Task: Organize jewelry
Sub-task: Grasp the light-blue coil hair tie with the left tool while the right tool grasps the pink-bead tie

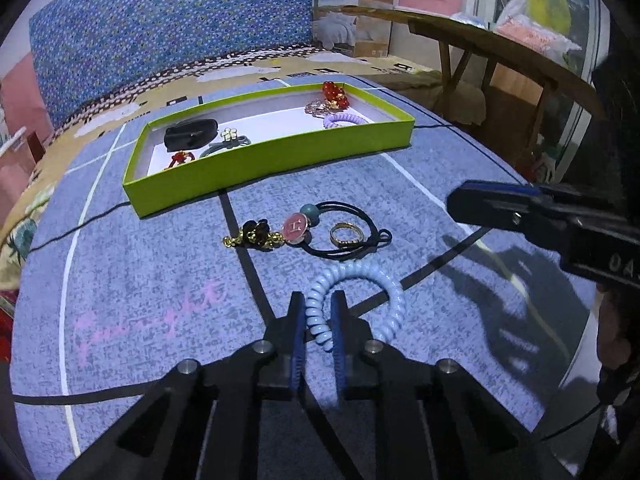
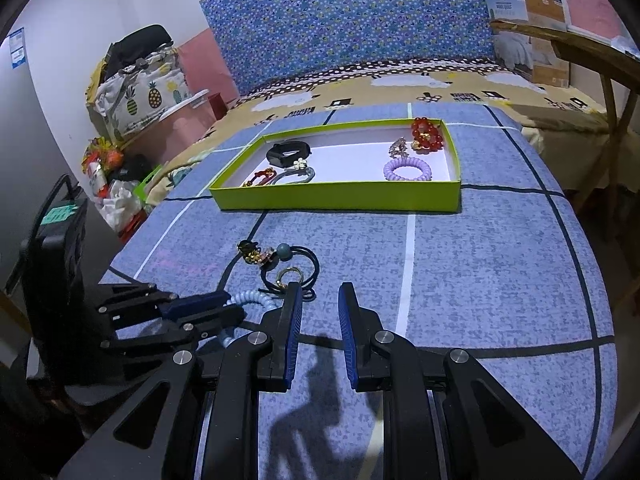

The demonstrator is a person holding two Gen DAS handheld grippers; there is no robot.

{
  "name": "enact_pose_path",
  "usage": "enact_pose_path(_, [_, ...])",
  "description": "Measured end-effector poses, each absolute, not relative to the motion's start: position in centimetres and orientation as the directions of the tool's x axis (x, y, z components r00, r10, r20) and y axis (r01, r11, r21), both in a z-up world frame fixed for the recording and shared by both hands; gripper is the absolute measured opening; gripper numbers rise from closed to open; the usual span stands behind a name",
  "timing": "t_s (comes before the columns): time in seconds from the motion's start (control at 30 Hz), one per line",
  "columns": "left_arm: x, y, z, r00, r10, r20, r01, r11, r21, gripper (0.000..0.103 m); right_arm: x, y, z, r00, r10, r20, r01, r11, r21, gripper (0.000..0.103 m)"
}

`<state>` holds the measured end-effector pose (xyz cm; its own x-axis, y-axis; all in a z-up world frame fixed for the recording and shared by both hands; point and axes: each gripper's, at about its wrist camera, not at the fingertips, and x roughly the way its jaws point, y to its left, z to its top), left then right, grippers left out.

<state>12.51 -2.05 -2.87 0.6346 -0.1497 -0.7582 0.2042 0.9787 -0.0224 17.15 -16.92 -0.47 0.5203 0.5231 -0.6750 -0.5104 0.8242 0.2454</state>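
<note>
Closest to me, my left gripper point(image 1: 318, 308) is pinching one side of the light blue spiral hair tie point(image 1: 354, 304) on the bed point(image 1: 120, 280); the loop lies flat, swinging out to the right of the fingers. My right gripper point(image 2: 319, 300) sits a little spread with nothing between its fingers.

Just past that: a gold ring point(image 1: 346, 236) inside a black elastic with a pink charm point(image 1: 340, 232), and a black-and-gold piece point(image 1: 254, 236) I can't really make out.

Further back, the green tray point(image 1: 260, 160) runs left-right, holding a purple spiral tie point(image 2: 408, 170), red beads point(image 2: 427, 136) and a black pouch point(image 2: 286, 152); its near wall cuts off some bits.
</note>
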Motion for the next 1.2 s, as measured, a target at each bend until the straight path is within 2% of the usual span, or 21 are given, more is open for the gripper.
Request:
enact_pose_path(0.43, [12.2,0.4,-2.6,0.651,-0.131,-0.748,0.15,0.988,-0.042,0.009,20.5,-13.8,-2.6,0.455,0.498,-0.738,-0.527,0.819,0.228,0.019])
enact_pose_path(0.77, [12.5,2.5,-2.7,0.656,-0.119,-0.745,0.107,0.992,-0.065,0.009,21.7,-11.0,-3.4,0.446,0.426,-0.787,-0.586,0.804,0.103,0.019])
enact_pose_path(0.83, [12.6,2.6,-2.7,0.656,-0.121,-0.745,0.104,0.992,-0.07,0.009,21.4,-10.6,-3.5,0.455,0.4,-0.795,-0.6,0.798,0.059,0.006])
enact_pose_path(0.93, [12.7,2.9,-2.7,0.656,-0.122,-0.744,0.099,0.992,-0.076,0.009,20.9,-10.4,-3.5,0.474,0.38,-0.794,-0.613,0.79,0.013,0.002])
enact_pose_path(1.2, [12.8,3.5,-2.6,0.661,-0.114,-0.741,0.082,0.993,-0.08,0.009,20.5,-11.8,-2.2,0.506,0.414,-0.757,-0.588,0.808,0.048,0.001])
